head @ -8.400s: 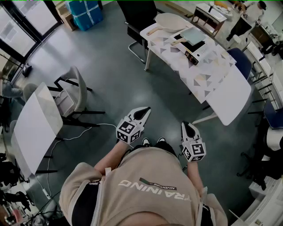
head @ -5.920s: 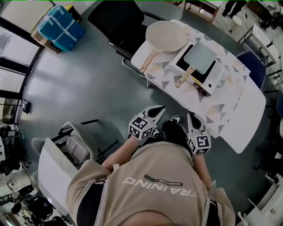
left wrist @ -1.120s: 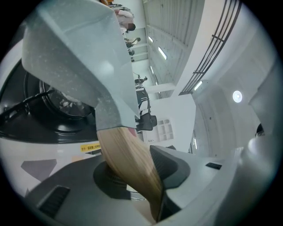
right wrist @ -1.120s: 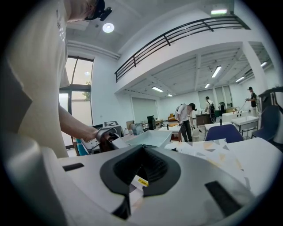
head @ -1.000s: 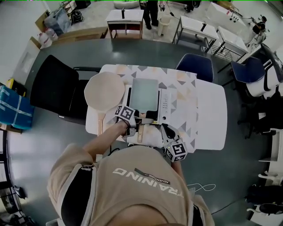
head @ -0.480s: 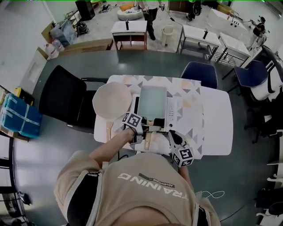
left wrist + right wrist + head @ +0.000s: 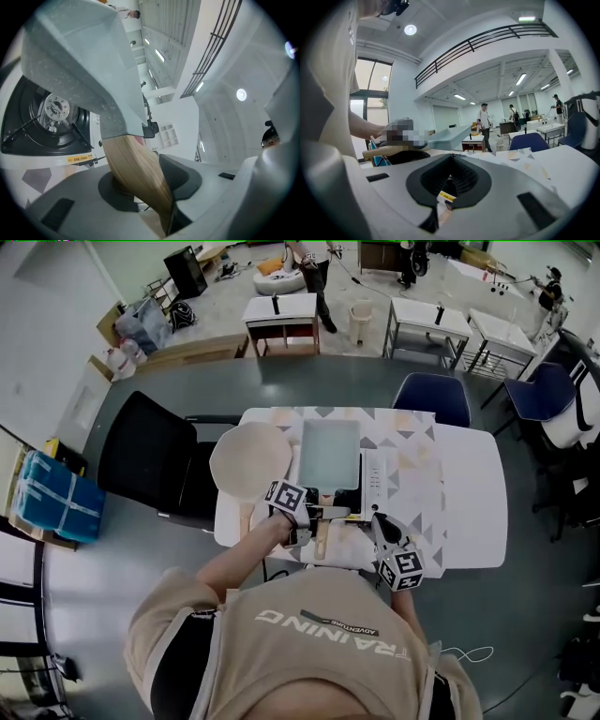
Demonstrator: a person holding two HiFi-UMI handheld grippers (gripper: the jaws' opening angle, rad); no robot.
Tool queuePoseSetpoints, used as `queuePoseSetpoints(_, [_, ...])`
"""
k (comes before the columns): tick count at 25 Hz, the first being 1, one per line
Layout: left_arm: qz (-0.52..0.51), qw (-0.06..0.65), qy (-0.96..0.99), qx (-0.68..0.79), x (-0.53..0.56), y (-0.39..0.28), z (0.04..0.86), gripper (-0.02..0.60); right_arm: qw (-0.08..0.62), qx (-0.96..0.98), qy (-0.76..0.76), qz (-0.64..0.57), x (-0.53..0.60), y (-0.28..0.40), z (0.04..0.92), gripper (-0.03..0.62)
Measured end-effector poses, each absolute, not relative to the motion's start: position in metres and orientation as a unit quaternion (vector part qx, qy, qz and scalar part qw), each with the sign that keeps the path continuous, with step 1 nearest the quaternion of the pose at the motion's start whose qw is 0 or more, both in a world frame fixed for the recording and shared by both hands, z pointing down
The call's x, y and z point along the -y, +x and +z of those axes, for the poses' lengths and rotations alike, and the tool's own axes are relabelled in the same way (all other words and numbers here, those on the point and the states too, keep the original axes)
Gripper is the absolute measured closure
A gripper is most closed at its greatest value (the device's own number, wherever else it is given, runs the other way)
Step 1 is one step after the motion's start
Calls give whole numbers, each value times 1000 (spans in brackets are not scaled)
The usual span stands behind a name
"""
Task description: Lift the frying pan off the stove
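A square grey-green frying pan (image 7: 330, 452) sits over the white stove (image 7: 373, 486) on the patterned table (image 7: 412, 442). Its wooden handle (image 7: 322, 537) points toward me. My left gripper (image 7: 309, 514) is shut on that handle close to the pan. In the left gripper view the handle (image 7: 136, 173) runs down between the jaws, with the pan's grey body (image 7: 79, 61) above and the burner (image 7: 54, 110) to the left. My right gripper (image 7: 382, 529) hovers at the table's near edge, right of the handle. It is shut and empty (image 7: 447, 187).
A round beige pan (image 7: 249, 459) lies left of the stove, its handle toward me. A black chair (image 7: 150, 460) stands left of the table and a blue chair (image 7: 431, 395) behind it. The table's right part (image 7: 469, 493) is plain white. People stand far back.
I have walked from across the room up to the table. My left gripper has come onto the pan's handle. Over the last second only the view shifts slightly.
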State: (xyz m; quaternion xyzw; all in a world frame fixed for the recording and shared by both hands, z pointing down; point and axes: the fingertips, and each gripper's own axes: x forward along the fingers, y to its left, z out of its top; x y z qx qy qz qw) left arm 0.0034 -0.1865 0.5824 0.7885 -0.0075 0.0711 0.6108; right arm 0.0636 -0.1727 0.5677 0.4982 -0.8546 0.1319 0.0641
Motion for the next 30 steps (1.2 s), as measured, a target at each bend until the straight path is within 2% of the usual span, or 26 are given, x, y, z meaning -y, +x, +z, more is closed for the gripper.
queuePoseSetpoints(30, [46, 609, 792, 2, 170, 1, 577, 437, 100, 865, 479, 108, 163, 60, 565, 597])
